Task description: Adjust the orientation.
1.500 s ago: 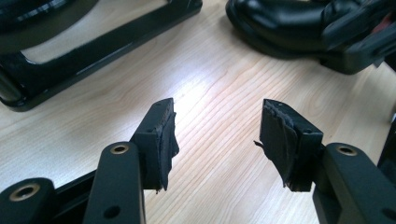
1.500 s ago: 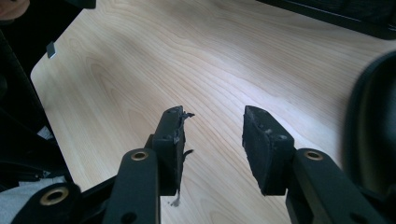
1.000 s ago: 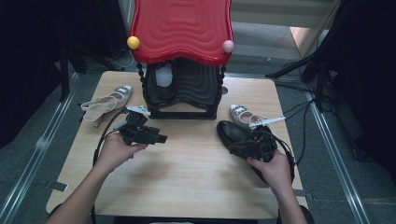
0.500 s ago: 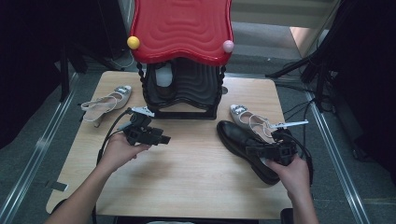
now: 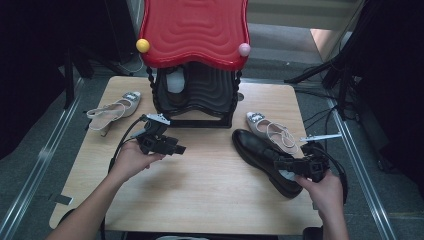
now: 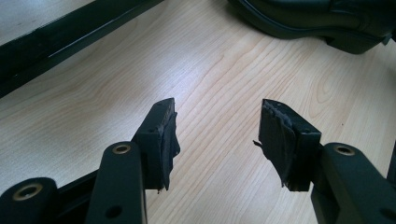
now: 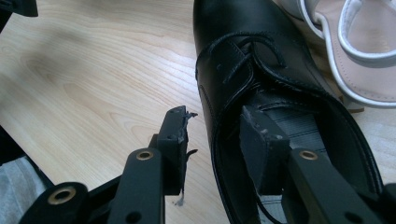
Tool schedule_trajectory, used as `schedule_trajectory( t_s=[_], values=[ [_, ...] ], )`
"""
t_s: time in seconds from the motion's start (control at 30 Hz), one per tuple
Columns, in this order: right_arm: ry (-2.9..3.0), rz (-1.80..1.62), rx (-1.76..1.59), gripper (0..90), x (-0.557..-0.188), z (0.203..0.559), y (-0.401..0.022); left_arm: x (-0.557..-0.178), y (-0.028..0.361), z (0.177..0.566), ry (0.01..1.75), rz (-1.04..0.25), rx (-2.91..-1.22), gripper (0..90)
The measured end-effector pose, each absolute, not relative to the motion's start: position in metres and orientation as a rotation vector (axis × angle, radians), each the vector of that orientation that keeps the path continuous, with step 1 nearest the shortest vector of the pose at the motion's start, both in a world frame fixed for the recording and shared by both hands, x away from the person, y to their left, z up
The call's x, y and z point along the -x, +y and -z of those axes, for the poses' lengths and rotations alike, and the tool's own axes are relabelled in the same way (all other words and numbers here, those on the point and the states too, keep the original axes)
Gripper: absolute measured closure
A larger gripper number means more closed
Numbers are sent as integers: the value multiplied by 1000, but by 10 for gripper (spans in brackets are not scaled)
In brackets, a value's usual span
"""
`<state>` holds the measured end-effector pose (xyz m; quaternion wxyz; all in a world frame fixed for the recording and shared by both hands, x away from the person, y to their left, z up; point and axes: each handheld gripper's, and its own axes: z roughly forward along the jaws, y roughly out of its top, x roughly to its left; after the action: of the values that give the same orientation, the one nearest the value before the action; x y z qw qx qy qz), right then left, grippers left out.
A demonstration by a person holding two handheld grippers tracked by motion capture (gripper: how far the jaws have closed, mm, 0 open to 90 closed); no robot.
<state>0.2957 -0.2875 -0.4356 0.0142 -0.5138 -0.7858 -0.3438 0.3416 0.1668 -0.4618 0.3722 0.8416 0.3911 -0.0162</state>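
A black lace-up shoe [image 5: 265, 160] is seen lying on the wooden table [image 5: 210, 195], in front of and to the right of the red-topped black shoe rack [image 5: 195, 65], with a pale strappy sandal [image 5: 270, 131] just beside it on the side away from the rack. The right gripper [image 7: 212, 140] is set astride the shoe's side wall at the opening: one jaw is placed inside the shoe, the other outside over bare wood. The outer pad is seen apart from the leather, so no pinch is judged to have been made yet; how closely the inner pad sits against the lining cannot be told.

The left gripper [image 6: 217, 135] is held in front of the rack's left half, its jaws spread over bare table with nothing between them, the black shoe lying well beyond them. A second pale sandal [image 5: 112, 110] is left to the left of the rack.

Several risks are judged from this placing. If the jaws are closed on the thin upper alone, the soft leather may be folded or slipped from, and the shoe may be tipped toe-down when lifted, since it is gripped near the heel end. The loose laces could be caught under the inner pad. Should the shoe be swung during the lift, the neighbouring sandal may be knocked off the table's edge, or the toe may be struck against the rack's black frame on the way in.
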Motion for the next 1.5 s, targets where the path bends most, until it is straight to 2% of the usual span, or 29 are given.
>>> schedule_trajectory(
  t_s=[0.37,0.63,0.77,0.83,1.17,1.5],
  values=[
    [-2520,901,1641,576,-301,442,-284,-340,168,463,1010,37,-2159,472],
    [-2542,858,1608,672,-319,458,-259,-339,170,463,1013,36,-2143,467],
    [-2488,887,1591,792,-322,464,-255,-338,171,463,1021,31,-2145,468],
    [-2469,901,1591,820,-321,464,-255,-338,171,463,1020,30,-2146,469],
    [-2422,930,1542,833,-314,454,-243,-336,174,460,1010,24,-2126,506],
    [-2475,944,1410,832,-315,446,-196,-332,175,461,1008,35,-2134,548]
  ],
)
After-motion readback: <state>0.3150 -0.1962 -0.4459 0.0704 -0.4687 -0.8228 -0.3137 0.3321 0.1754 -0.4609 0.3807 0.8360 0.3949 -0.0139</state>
